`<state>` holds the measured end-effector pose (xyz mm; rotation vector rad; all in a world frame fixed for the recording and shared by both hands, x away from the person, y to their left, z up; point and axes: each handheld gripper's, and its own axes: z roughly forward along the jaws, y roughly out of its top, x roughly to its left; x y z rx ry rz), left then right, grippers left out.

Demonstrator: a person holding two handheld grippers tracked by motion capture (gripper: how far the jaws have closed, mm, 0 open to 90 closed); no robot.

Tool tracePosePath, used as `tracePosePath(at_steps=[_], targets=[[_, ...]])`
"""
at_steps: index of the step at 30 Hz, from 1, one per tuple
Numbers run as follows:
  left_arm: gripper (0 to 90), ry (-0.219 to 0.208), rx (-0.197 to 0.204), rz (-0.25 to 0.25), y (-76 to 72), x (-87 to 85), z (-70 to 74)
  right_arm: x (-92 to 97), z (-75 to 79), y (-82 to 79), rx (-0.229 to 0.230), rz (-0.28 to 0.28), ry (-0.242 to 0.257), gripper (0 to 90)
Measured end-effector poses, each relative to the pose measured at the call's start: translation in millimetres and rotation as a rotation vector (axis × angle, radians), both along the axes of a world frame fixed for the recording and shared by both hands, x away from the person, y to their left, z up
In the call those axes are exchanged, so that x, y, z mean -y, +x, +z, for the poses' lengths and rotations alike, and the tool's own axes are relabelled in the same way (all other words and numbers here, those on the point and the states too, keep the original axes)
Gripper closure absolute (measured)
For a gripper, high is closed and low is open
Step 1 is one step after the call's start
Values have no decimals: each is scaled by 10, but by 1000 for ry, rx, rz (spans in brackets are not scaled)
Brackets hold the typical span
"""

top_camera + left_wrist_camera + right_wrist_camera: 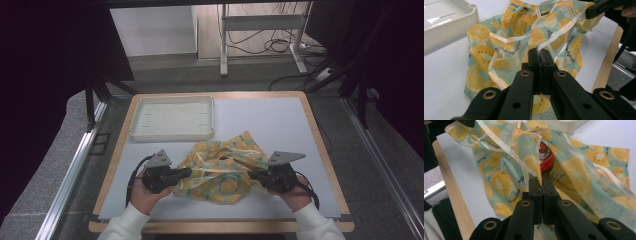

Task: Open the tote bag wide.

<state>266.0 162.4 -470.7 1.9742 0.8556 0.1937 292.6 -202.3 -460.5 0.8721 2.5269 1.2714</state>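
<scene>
A thin fabric bag [220,167] printed with orange slices on pale teal lies crumpled near the table's front middle. My left gripper [187,172] is at its left edge, jaws shut on the bag's pale trim [541,47]. At the bag's right edge, my right gripper [252,175] pinches the fabric the same way [539,178]. Each side of the bag [509,42] is lifted into a ridge. Under the raised cloth [574,170] sits a dark jar with a red lid [546,157], mostly covered. The other hand's gripper [596,8] reaches in at the top right of the left gripper view.
A white plastic tray [172,118], empty, stands on the pale table [270,120] behind the bag, at the back left. The table's wooden edge [322,145] runs along the right. A metal frame and cables [265,40] are on the floor beyond.
</scene>
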Motion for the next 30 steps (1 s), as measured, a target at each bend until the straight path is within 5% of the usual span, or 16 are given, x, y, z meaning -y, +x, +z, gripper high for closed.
tracePosePath(at_steps=[30], targets=[[900,104,-86,-55,-74,105,-387,-10,-418,-109,-116,40,-108,872]])
